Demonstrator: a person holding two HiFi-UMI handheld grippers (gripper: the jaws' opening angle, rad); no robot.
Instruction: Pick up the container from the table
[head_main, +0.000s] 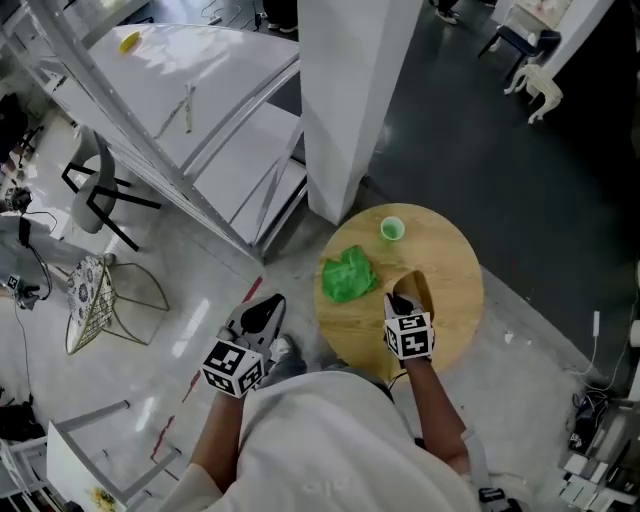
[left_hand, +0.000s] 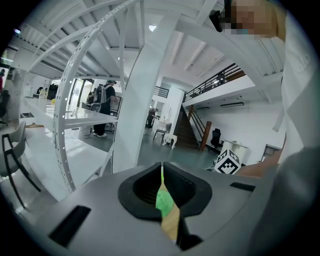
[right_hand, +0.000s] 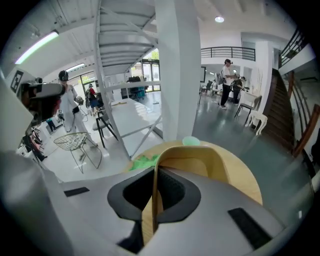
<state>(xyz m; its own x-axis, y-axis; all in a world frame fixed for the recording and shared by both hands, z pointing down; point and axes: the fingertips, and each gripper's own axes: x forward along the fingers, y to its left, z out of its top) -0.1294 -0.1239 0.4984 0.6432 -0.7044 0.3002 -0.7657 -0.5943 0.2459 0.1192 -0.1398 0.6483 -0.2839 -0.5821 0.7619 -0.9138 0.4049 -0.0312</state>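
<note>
Container (right_hand: 200, 162) is in the grip, folks: one tan, curved-walled vessel, and we see the right gripper (head_main: 403, 306) clamped tight on its near wall, with one jaw inside the rim and one outside. It is held over the near part of the round wooden table (head_main: 455, 300), just ahead of us.

Over on the near left, the left gripper (head_main: 268, 304) hangs out over the pale floor, off the table's left edge. Its jaws are pressed together with nothing between them, and only a thin slit of green and wood shows through from behind.

We count two grippers, then, one loaded and one empty.

Moving out across the tabletop, we spot one crumpled green cloth (head_main: 348, 275) lying left of the container, apart from it. Farther on, near the far edge, sits one small green cup (head_main: 391, 229), upright and on its own.

Beyond the table rises one broad white pillar (head_main: 350, 100). Away to the left, we pick out one wire chair (head_main: 95, 295) on the floor.
</note>
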